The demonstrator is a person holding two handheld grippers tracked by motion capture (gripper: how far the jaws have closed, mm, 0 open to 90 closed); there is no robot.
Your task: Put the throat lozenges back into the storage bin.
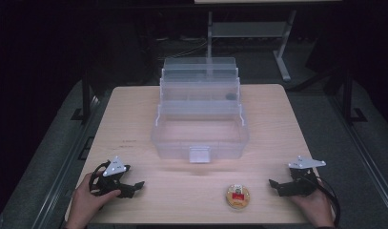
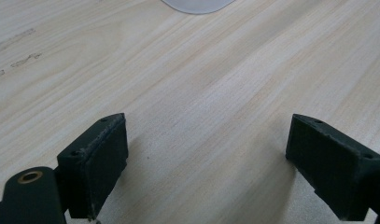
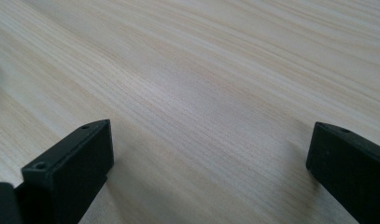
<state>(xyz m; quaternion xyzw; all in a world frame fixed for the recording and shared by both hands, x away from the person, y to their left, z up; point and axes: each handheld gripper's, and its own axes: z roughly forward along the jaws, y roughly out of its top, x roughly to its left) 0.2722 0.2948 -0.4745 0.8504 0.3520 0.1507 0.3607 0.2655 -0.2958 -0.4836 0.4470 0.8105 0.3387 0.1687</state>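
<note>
On the near left of the wooden table (image 1: 134, 119), seen from above, the left gripper (image 1: 137, 185) rests in a hand (image 1: 86, 202) with its jaws spread and nothing between them; its own view looks between those jaws onto bare wood grain, with a rounded clear corner of the plastic organiser box (image 2: 197, 5) at the top edge. Beyond both sets of fingers, at the table's middle, stands that one clear box (image 1: 199, 119), opened into stepped tiers. Between the two grippers, nearer the right one and just ahead of its fingertips, lies one small round tin (image 1: 238, 196) with a red label. At the near right, the right gripper (image 1: 273, 185) lies in the other hand (image 1: 315, 206), jaws wide apart and empty; its own view gives wood grain between them.
</note>
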